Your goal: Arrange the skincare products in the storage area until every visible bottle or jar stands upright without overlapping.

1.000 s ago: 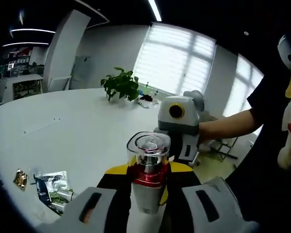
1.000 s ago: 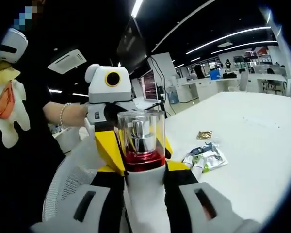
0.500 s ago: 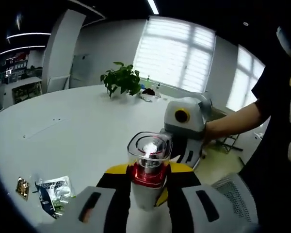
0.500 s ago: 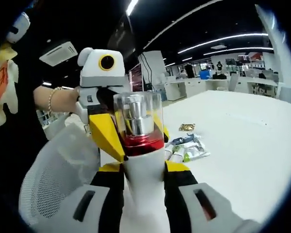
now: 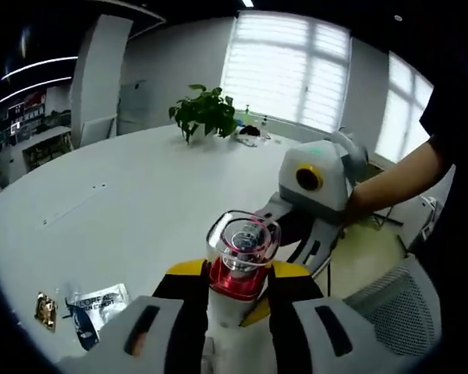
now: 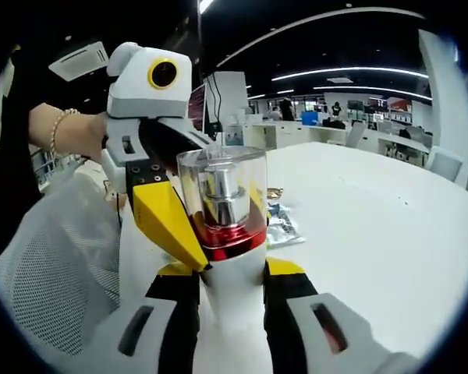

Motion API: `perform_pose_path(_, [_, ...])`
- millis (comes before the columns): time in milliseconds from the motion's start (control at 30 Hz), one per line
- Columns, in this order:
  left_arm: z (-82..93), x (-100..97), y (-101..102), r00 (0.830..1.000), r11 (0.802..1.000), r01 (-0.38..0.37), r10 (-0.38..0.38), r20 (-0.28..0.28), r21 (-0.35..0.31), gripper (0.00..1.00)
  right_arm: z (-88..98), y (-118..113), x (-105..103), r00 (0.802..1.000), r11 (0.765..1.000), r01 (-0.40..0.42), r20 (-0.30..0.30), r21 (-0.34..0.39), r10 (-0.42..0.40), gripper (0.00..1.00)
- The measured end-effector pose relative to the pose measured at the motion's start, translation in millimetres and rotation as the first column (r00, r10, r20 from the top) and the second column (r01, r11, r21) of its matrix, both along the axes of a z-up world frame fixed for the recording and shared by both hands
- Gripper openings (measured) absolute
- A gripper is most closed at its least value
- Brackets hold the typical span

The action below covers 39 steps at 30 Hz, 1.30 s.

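Both tongs, left tongs (image 5: 232, 331) and right tongs (image 6: 232, 312), keep clamping one pump bottle (image 6: 224, 204), now swung farther from the sachets (image 5: 93, 305) on the tabletop (image 5: 140, 195); nothing placed yet.

You are looking across a white worktop (image 5: 125, 202) where a potted plant (image 5: 205, 111) is standing at twelve o'clock, sachets (image 5: 93, 305) are lying at eight o'clock, and a mesh chair (image 6: 47, 265) is sitting alongside.

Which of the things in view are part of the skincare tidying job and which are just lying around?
Part of the job:
white bottle with red collar and clear cap, gripped by both tongs
silver product sachets

Lying about:
potted green plant
grey mesh chair
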<state>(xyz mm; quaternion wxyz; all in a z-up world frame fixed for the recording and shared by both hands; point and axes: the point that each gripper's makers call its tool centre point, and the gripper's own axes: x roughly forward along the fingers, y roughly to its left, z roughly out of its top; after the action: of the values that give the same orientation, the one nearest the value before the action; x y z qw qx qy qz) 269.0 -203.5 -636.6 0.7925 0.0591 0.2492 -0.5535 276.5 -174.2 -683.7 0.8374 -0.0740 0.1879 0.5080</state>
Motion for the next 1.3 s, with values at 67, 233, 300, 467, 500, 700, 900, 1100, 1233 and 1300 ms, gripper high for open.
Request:
perform_pose_path(67, [-4.3,6.2,0.4,1.0,1.0,-0.005,0.005,-0.004,0.004,0.24,-5.1,-0.4,6.1,1.0,1.0,0.006,0.003,-0.008,-0.006,0.31])
perform_pose_path(233, [-3.6,16.2,-1.5,1.0,1.0,-0.014,0.014,-0.006,-0.01,0.24,-6.4,-1.5,17.2,1.0,1.0,0.026,0.01,-0.006,-0.026,0.31])
perform_pose_path(300, [-3.2,21.4,-1.6,1.0,1.0,-0.018,0.018,-0.006,-0.019,0.24,-5.9,-2.0,21.7,0.999,0.999,0.036,0.02,-0.004,-0.036,0.31])
perform_pose_path(467, [-4.3,32.5,-1.8,1.0,0.999,-0.013,0.013,0.009,-0.034,0.25,-5.5,-5.6,37.0,0.997,0.999,0.048,0.06,-0.011,-0.047,0.31])
perform_pose_path(500, [-4.4,34.3,-2.0,1.0,0.999,-0.01,0.011,0.013,-0.038,0.25,-5.9,-7.0,39.6,0.997,0.999,0.049,0.068,-0.014,-0.047,0.31])
perform_pose_path(700, [-1.6,45.3,-8.5,1.0,0.997,-0.013,0.015,0.026,-0.077,0.25,-6.2,-12.0,52.6,0.994,0.998,0.07,0.082,0.007,-0.071,0.31])
perform_pose_path(900, [-4.5,60.8,-8.3,0.999,0.995,-0.022,0.025,0.031,-0.093,0.25,-4.5,-13.1,65.0,0.993,0.997,0.075,0.09,0.017,-0.077,0.31])
perform_pose_path(1100, [-3.4,70.9,-10.4,0.999,0.995,-0.024,0.028,0.044,-0.096,0.25,-5.3,-15.5,76.9,0.993,0.997,0.073,0.092,0.019,-0.075,0.31])
perform_pose_path(1233, [-3.5,74.9,-10.3,0.998,0.995,-0.025,0.03,0.047,-0.095,0.25,-6.0,-15.7,80.4,0.994,0.998,0.064,0.089,0.014,-0.065,0.31])
perform_pose_path(1300, [-3.3,74.8,-10.4,0.998,0.995,-0.025,0.03,0.047,-0.094,0.25,-6.6,-16.1,80.9,0.994,0.998,0.062,0.088,0.014,-0.063,0.31])
